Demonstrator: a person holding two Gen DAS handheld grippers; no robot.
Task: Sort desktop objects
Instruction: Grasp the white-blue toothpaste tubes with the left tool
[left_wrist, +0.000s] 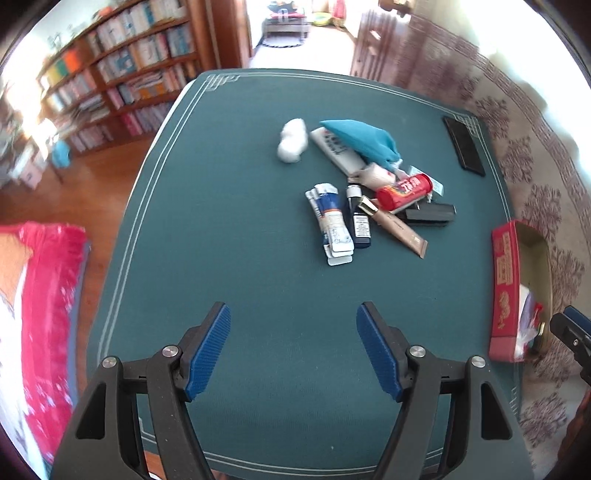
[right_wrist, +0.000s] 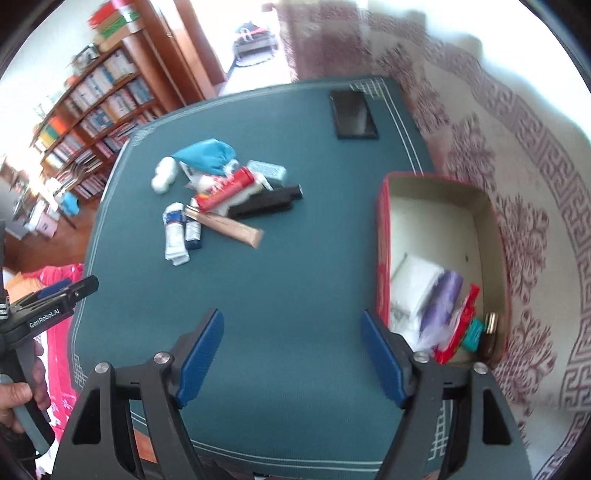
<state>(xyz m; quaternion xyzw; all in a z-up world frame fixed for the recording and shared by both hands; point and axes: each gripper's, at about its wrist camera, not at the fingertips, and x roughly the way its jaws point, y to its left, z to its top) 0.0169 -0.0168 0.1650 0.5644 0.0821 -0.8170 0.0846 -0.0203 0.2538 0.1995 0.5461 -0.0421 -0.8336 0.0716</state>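
We hold both claws wide and empty above the near bench (left_wrist: 221, 240): the left claw (left_wrist: 293, 345) and the right claw (right_wrist: 291, 354), free for the next pick. The clutter pile (left_wrist: 373, 192) lies far right of centre. The red box (right_wrist: 384, 236), at the right edge, already holds sorted items.

The dark green table mat (left_wrist: 236, 221) is showing thin pale border lines along its edges. Near its far right corner a black slab (right_wrist: 353, 114) is gleaming. A teal cloth (left_wrist: 360, 142), a white wad (left_wrist: 292, 141) and a red tube (left_wrist: 403, 192) are brightening the pile. The red box (right_wrist: 384, 236) with its cream inside is sitting at the right edge, and blue pads (left_wrist: 207, 354) are lining black jaws.
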